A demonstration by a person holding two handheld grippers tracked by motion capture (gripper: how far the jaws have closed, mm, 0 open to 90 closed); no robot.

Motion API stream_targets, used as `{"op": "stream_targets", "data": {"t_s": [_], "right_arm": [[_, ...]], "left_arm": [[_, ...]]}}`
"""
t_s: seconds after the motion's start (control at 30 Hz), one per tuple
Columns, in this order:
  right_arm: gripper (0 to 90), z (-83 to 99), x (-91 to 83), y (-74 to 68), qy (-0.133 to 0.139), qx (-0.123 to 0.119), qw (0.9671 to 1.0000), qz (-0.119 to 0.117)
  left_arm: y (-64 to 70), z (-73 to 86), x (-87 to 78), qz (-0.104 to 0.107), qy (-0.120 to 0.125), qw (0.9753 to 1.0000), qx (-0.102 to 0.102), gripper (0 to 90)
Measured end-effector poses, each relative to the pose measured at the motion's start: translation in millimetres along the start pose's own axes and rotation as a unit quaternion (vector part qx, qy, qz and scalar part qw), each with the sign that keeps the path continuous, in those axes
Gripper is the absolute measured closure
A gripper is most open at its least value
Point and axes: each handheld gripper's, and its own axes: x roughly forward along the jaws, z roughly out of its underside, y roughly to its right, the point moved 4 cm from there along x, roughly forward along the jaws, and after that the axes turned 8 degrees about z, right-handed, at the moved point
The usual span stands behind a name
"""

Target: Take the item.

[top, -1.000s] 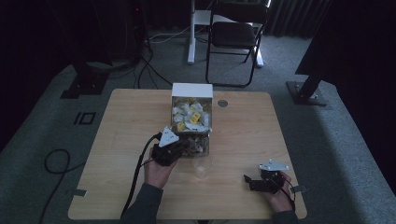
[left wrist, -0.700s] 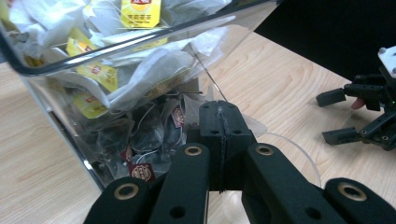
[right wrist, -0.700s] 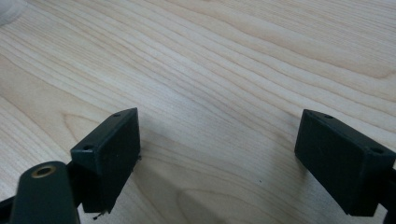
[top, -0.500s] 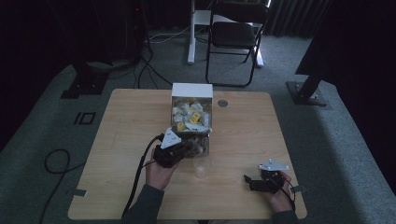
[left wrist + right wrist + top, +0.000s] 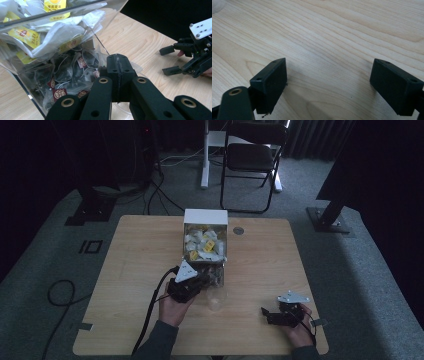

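A clear two-level box stands mid-table, with yellow-tagged tea bags above and dark red-tagged ones below. My left gripper is at the box's lower opening. Its jaws are pressed together, a thin pale wrapper edge shows in their seam, and a clear packet juts out just behind the tips. A small clear cup stands right beside that gripper. My right gripper rests low over bare wood near the table's front right. It is open with nothing between its fingers.
A round grommet sits in the table to the right of the box. The left gripper's cable trails toward the front edge. A folding chair and stand bases are on the floor beyond the table.
My left gripper has drawn slightly back from the box toward the front edge, still shut. The right gripper has stayed where it was.
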Motion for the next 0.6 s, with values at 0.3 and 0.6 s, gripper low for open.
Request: {"op": "stream_targets", "data": {"t_s": [0.3, 0.6], "right_arm": [[14.0, 0.0, 0.0, 0.0, 0.000, 0.000, 1.0000, 0.000], [14.0, 0.0, 0.0, 0.0, 0.000, 0.000, 1.0000, 0.000]], "left_arm": [[4.8, 0.1, 0.2, 0.006, 0.001, 1.0000, 0.002, 90.0], [8.3, 0.0, 1.2, 0.008, -0.001, 1.0000, 0.005, 90.0]]}}
